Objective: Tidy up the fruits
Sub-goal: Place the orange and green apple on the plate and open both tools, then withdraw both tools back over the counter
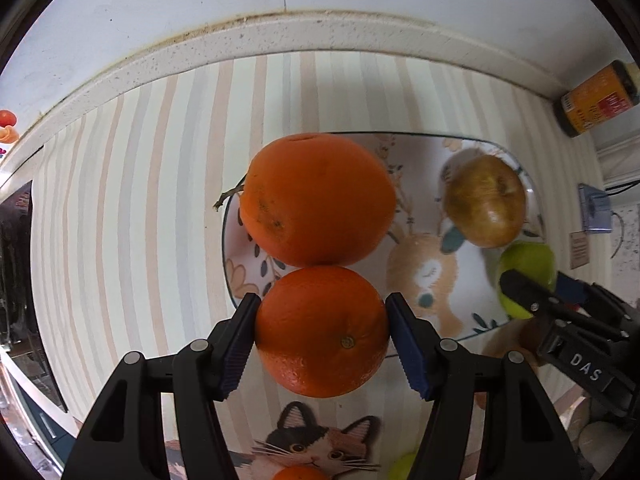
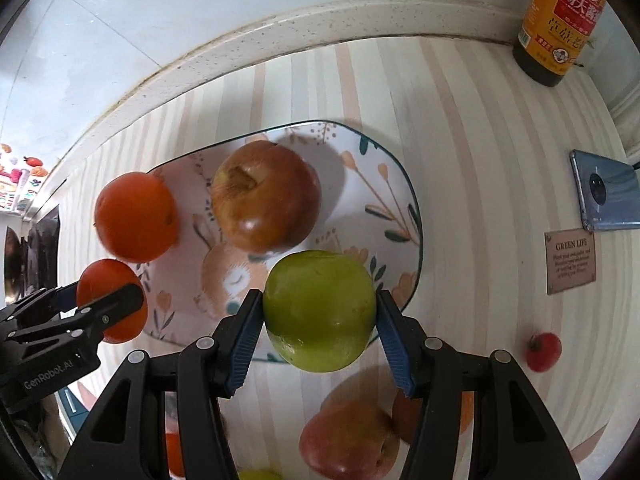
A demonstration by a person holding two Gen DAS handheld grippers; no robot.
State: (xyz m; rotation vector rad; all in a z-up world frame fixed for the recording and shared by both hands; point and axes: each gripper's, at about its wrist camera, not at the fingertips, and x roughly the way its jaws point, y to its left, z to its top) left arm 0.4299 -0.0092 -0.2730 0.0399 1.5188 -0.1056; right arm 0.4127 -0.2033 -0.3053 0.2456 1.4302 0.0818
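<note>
My left gripper (image 1: 321,330) is shut on an orange (image 1: 322,330), held over the near left edge of a patterned plate (image 1: 460,292). A second orange (image 1: 318,200) lies on the plate just beyond it. A brownish-red apple (image 1: 486,200) lies on the plate's right side. My right gripper (image 2: 320,316) is shut on a green apple (image 2: 320,310) over the plate's near edge (image 2: 412,216). In the right wrist view the red apple (image 2: 266,196), the plate's orange (image 2: 136,216) and the left gripper's orange (image 2: 110,300) show.
A soy sauce bottle (image 2: 558,20) stands at the back right by the wall. A phone (image 2: 604,196) and a small sign (image 2: 570,262) lie on the right. A small tomato (image 2: 543,351) and another red apple (image 2: 348,440) lie near me on the striped cloth.
</note>
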